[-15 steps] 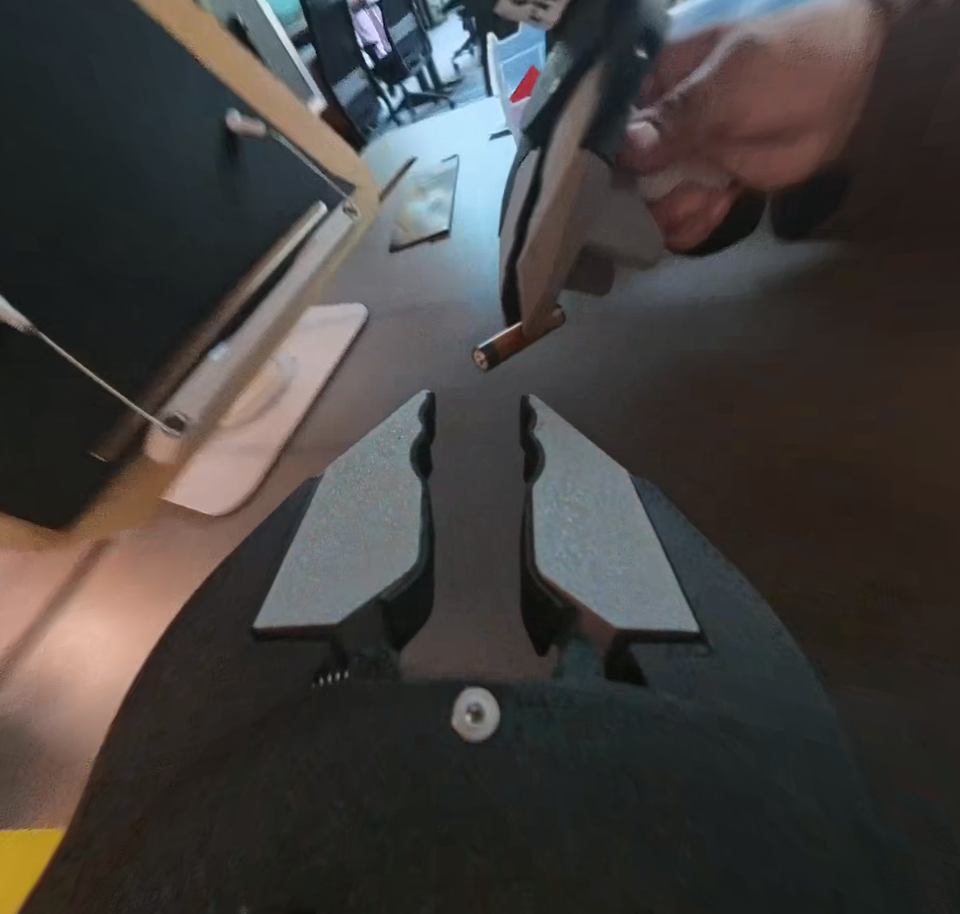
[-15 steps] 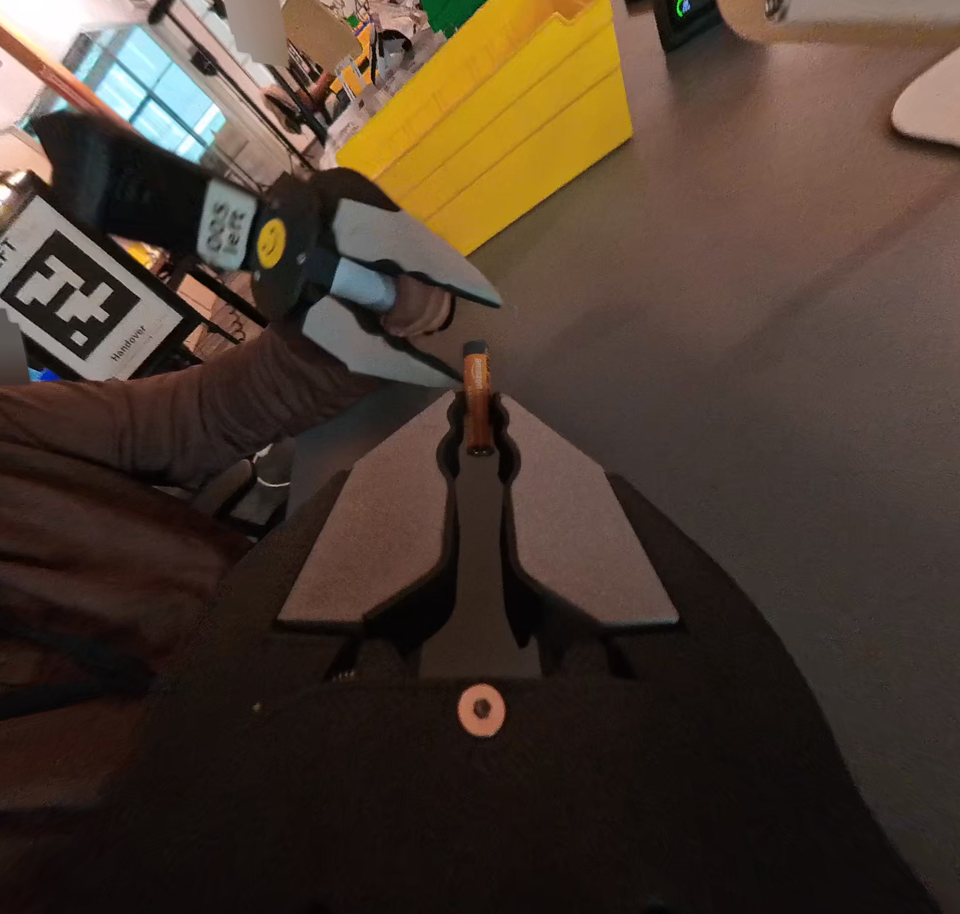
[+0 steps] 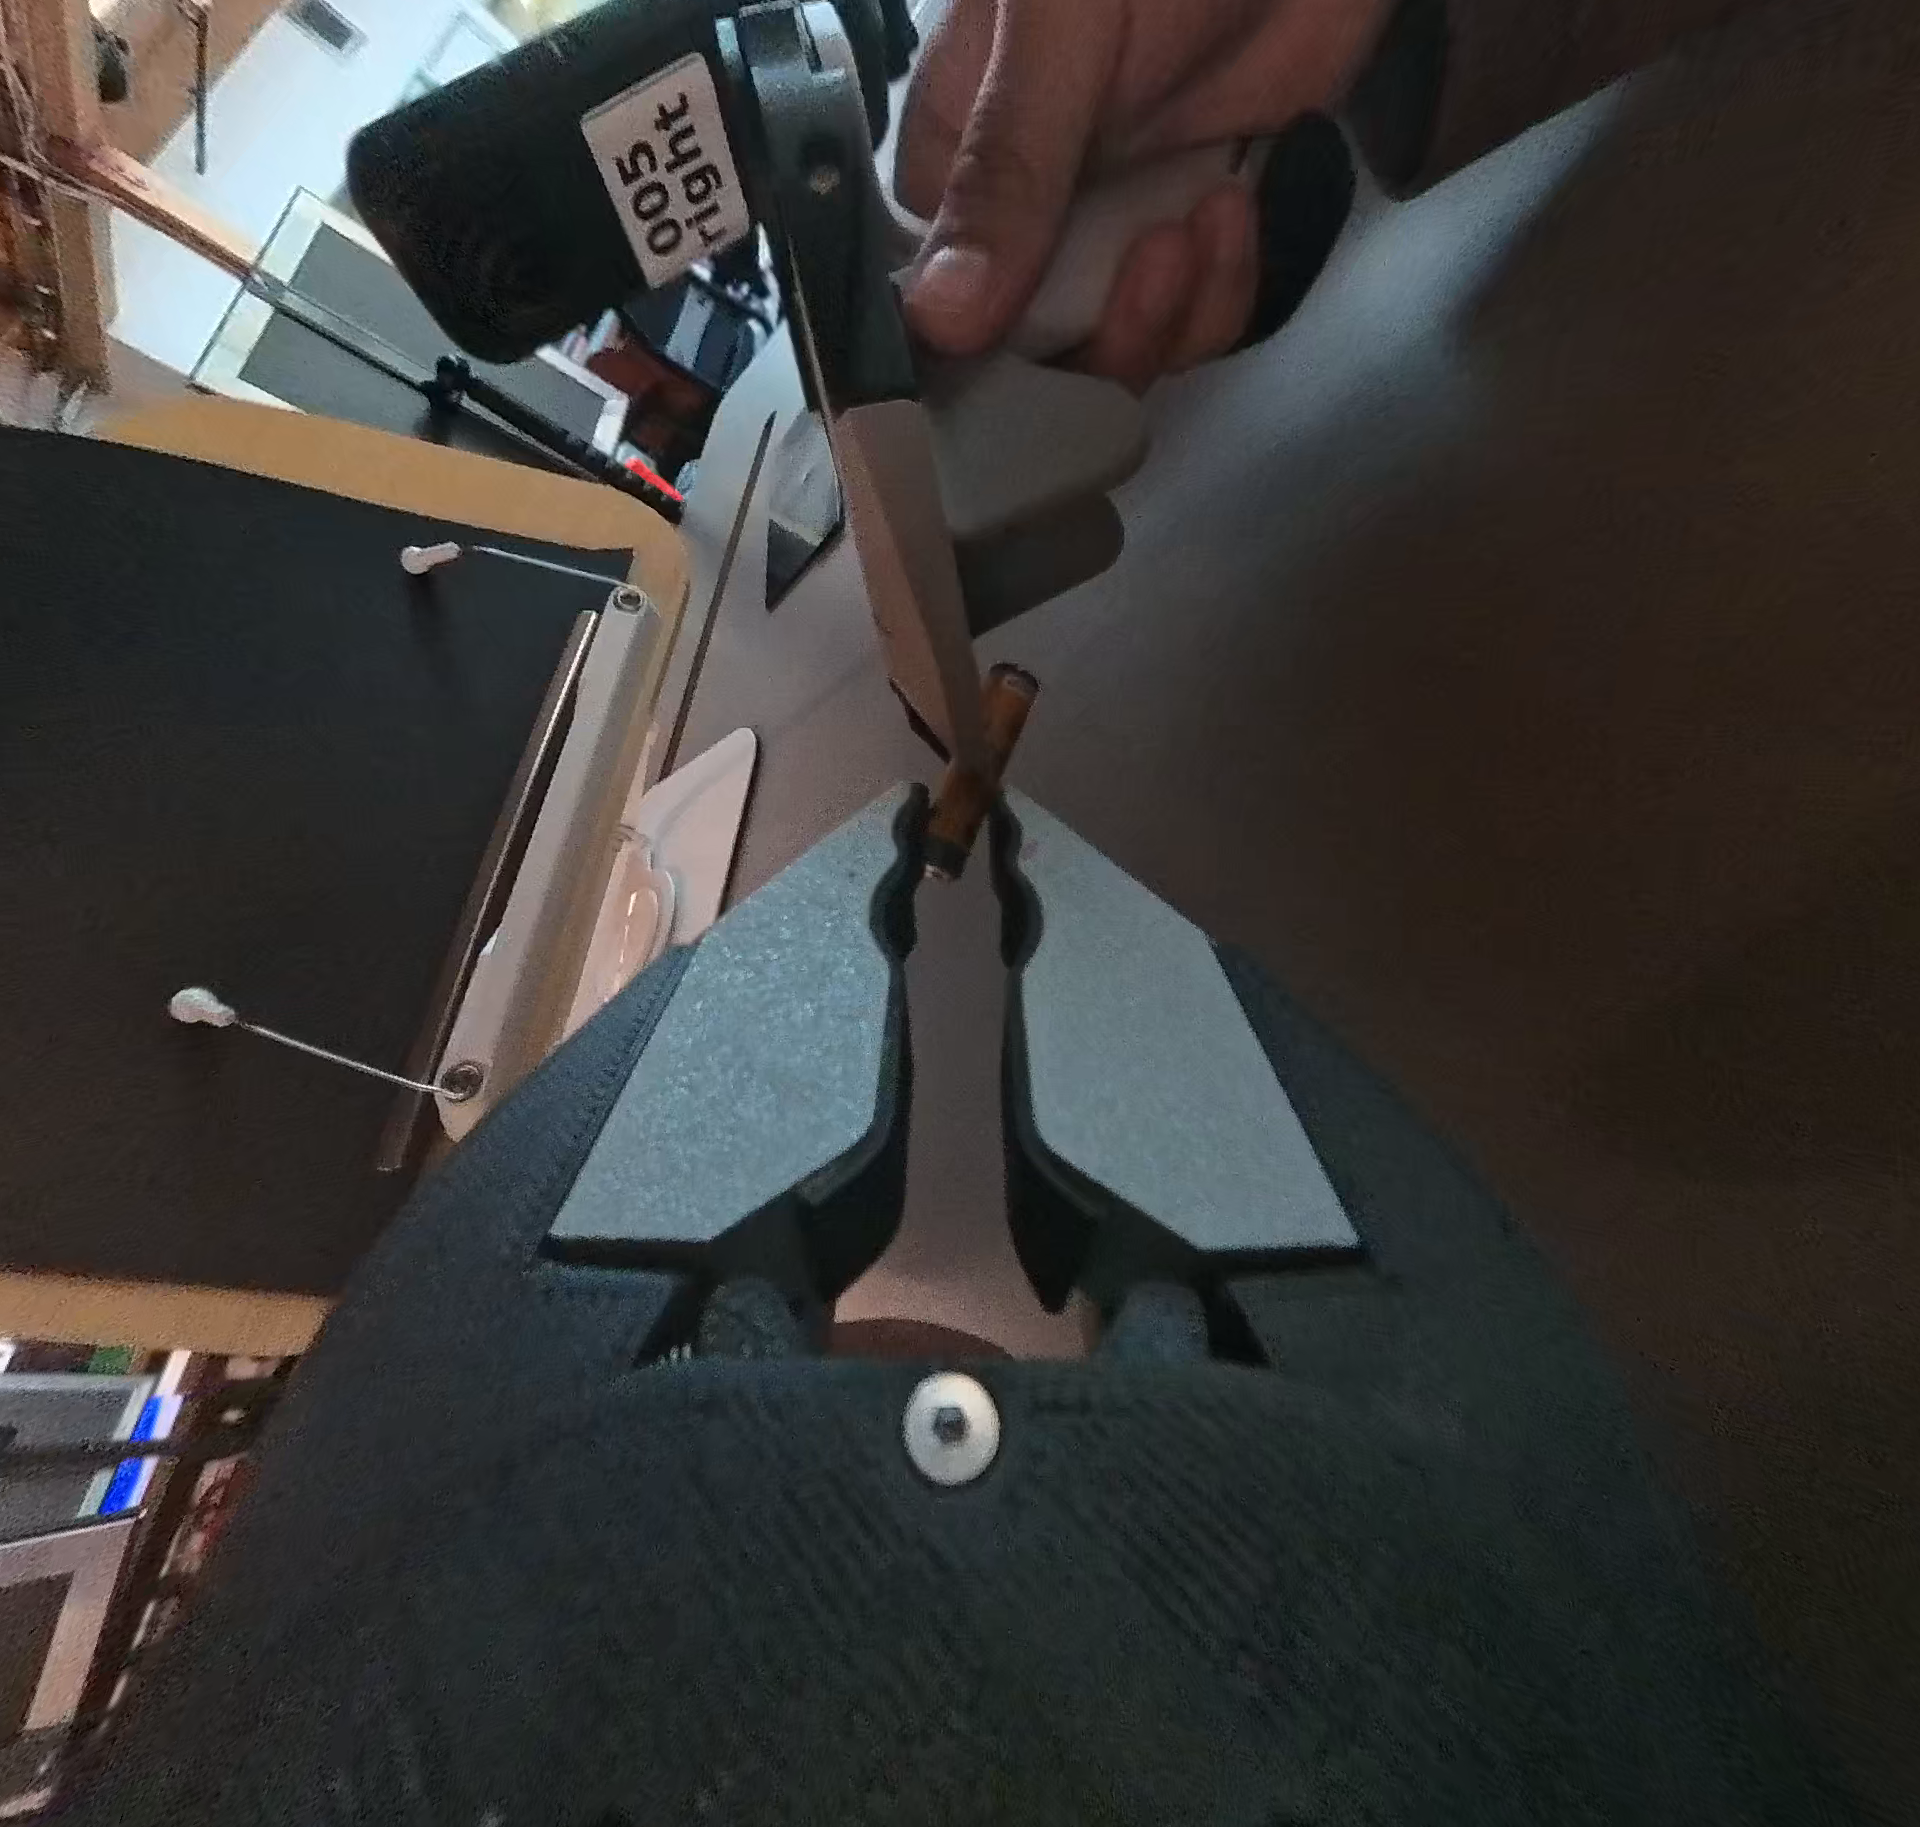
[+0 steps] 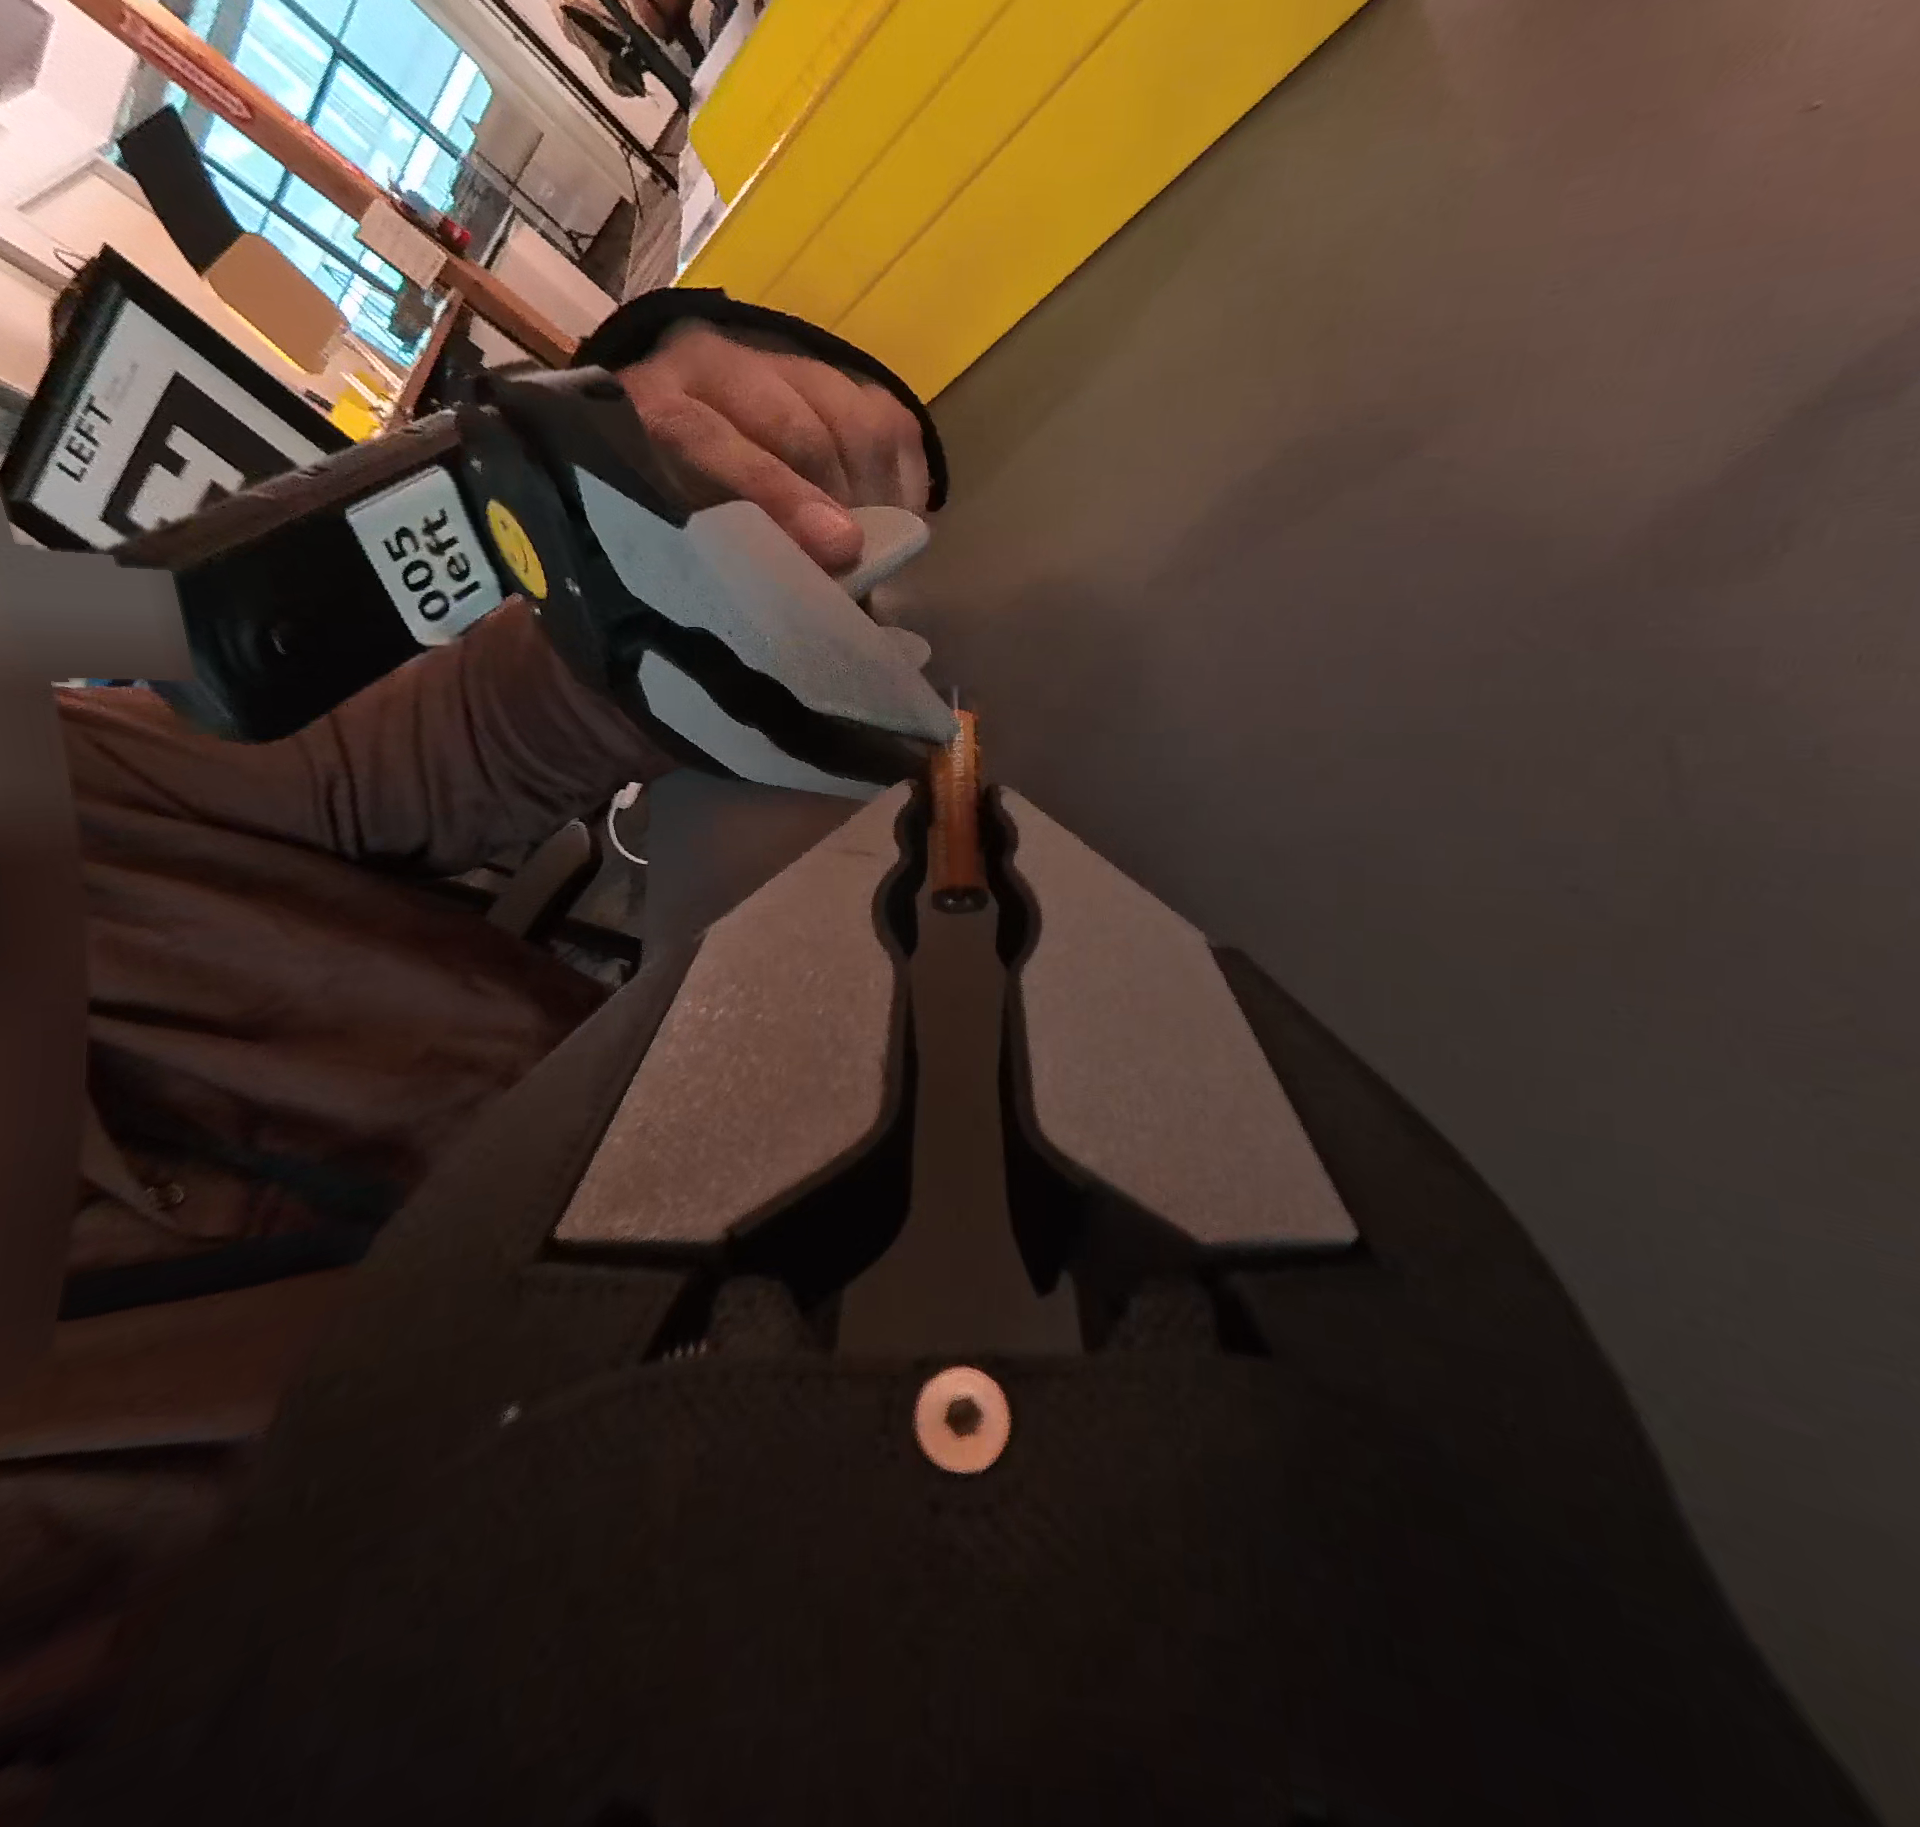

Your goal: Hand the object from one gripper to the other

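A small copper-brown battery (image 4: 957, 821) is held in mid-air above the dark table (image 4: 1507, 634), with both tools meeting on it.

In the right wrist view, the right tool (image 4: 957, 811) has its two grey fingers (image 4: 1122, 1071) drawn in to a narrow gap, and the battery sits in the notch at their tips, its length running along the fingers and its far end sticking out past them. The right tool is clamped on it. The left tool (image 4: 935, 738) comes in from the left of this view, angled down toward the battery's outer end; its upper finger tip touches or just overlaps that end. The left hand (image 4: 769, 447), in a dark cuff with a brown sleeve behind it, wraps the handle with the fingers curled over the top.

In the left wrist view, the left tool (image 3: 957, 821) also has its fingers (image 3: 769, 1071) close together, with one end of the battery (image 3: 961, 811) between the tips. Whether they already press on it or merely flank it cannot be told. The right tool (image 3: 961, 738) reaches down from above, seen edge-on as a thin blade crossing the battery's middle. The right hand (image 3: 1122, 115) grips its pale handle from the upper right, knuckles toward the camera, thumb pressed near the finger base.

A yellow bin (image 4: 1039, 136) stands toward the table's far edge in the right wrist view. A black panel with a pale wooden frame (image 3: 260, 842) stands by the table's left side in the left wrist view.
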Demonstrator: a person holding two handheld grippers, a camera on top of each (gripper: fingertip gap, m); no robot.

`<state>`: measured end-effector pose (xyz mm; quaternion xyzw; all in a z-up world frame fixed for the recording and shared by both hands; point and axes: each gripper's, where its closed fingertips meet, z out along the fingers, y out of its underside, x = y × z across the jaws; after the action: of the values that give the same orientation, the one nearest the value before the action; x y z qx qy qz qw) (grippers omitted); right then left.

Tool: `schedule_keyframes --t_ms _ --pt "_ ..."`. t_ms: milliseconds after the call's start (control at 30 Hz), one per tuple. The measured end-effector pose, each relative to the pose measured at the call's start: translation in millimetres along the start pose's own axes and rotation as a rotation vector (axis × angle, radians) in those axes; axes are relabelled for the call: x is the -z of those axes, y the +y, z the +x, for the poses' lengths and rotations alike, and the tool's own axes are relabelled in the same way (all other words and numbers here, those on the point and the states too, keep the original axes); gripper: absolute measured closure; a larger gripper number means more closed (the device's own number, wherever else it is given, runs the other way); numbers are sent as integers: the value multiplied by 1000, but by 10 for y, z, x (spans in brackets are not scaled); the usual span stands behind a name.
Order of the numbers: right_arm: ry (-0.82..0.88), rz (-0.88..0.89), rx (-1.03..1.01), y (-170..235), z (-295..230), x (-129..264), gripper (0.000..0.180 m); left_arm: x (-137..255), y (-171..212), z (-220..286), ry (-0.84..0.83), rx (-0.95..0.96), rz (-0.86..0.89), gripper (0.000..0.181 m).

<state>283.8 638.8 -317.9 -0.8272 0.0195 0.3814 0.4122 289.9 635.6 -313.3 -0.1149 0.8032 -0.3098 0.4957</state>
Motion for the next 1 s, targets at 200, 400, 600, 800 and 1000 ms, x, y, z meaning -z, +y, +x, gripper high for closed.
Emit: schedule_keyframes --t_ms 200,400,600,800,1000 --pt "-39 189 61 -320 -118 191 159 44 6 -305 -38 376 66 175" --pt "-20 347 236 -574 -313 349 144 134 -81 -490 56 827 270 176" --pt "108 323 338 -565 -253 257 158 130 -249 -451 169 1019 384 176" --pt "134 295 381 -542 -258 225 173 69 -239 -361 220 1055 369 176" --pt "404 325 420 -634 36 426 173 -34 -18 -374 167 1081 281 153"
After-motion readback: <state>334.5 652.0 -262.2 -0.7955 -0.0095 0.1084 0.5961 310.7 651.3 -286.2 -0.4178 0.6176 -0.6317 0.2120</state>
